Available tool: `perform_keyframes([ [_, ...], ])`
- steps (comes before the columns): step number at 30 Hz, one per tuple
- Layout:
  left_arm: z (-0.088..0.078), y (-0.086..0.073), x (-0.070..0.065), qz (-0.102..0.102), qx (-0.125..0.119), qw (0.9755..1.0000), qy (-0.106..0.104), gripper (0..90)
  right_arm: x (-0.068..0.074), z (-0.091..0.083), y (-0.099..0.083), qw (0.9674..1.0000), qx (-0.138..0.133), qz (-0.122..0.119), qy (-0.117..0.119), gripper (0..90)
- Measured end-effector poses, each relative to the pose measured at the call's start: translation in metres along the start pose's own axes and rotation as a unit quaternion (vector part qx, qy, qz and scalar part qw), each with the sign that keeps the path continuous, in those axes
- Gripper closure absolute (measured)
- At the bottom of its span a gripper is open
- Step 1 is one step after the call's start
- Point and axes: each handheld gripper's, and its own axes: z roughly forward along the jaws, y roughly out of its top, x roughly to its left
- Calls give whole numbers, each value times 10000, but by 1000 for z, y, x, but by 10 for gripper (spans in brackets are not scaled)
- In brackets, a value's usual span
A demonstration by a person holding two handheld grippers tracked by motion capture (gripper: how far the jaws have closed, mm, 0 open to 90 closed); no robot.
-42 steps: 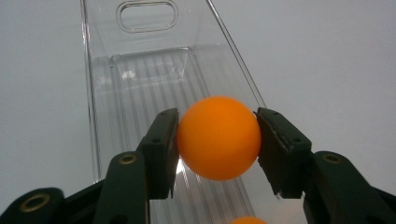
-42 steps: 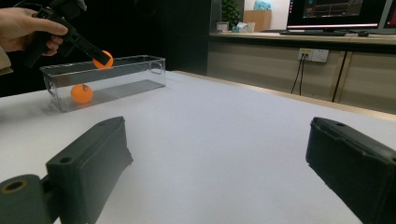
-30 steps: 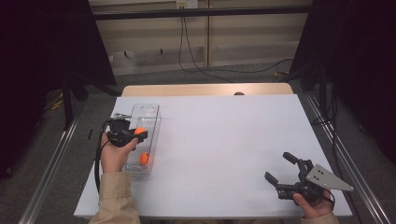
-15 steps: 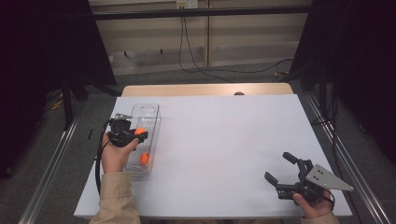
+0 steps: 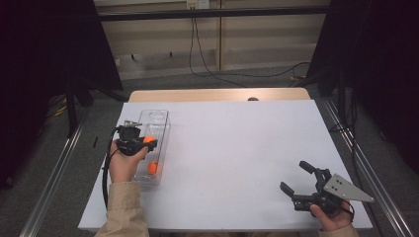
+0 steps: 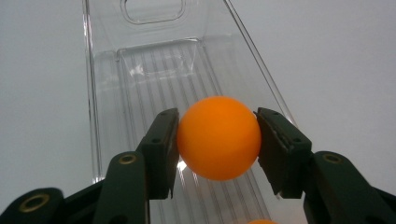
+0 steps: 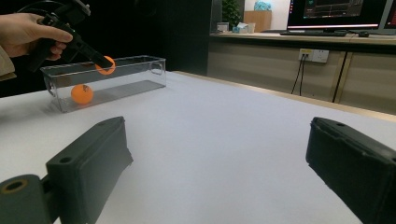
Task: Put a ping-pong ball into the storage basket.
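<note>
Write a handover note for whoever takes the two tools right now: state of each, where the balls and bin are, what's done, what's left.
Left tool: shut on an orange ball, held over the clear bin at the table's left side.
Right tool: open, empty, low over the white table near its front right corner.
Done: one other orange ball already lies in the bin's near end.
Left: judging by the pose, probably lower the held ball into the bin and open the left tool; the direction of the move cannot be told from this moment.

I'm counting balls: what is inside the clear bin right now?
One orange ball lies on the floor of the clear bin. A second ball is clamped by the left gripper above the bin. The hand covers part of the bin's left wall.
</note>
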Motion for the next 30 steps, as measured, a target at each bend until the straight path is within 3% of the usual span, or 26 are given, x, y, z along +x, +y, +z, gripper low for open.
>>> perform_keyframes([
  [13,3,-1,1,-29,27,10000,75,502,0,0,0,10000,-7,8,6,50],
  [30,-4,-1,-1,-13,-149,9998,117,401,0,0,0,10000,-2,1,0,50],
])
